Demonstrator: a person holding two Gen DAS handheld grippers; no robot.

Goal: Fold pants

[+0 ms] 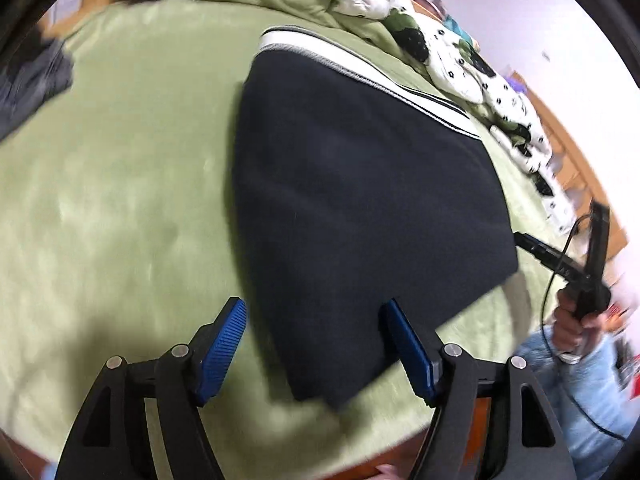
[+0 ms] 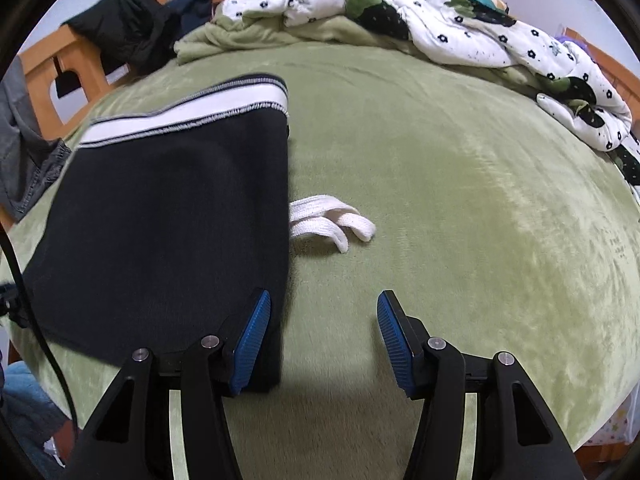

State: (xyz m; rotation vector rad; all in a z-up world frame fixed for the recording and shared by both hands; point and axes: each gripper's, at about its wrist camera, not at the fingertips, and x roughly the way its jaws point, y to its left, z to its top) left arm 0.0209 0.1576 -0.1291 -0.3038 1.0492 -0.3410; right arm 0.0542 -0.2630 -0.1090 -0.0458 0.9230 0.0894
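Folded dark navy pants [image 2: 168,216] with a white, grey-stitched waistband [image 2: 188,114], lying flat on the green plush bed cover [image 2: 460,200], toward the bed's left half as seen from the right wrist view. White flat drawstring ends [image 2: 332,226] poking out from under the right edge of the fold, resting on the cover. Left claw [image 1: 312,344] spread wide and released, hanging over the near corner of the pants [image 1: 360,200], gripping nothing. Right claw [image 2: 324,340] likewise released, its left blue pad over the pants' near right corner, the other pad over bare cover. Rumpled white flower-print quilt [image 2: 460,20] heaped along the far edge of the bed. Dark jacket [image 2: 128,28] draped at the far left corner on the wooden bed frame [image 2: 44,64].
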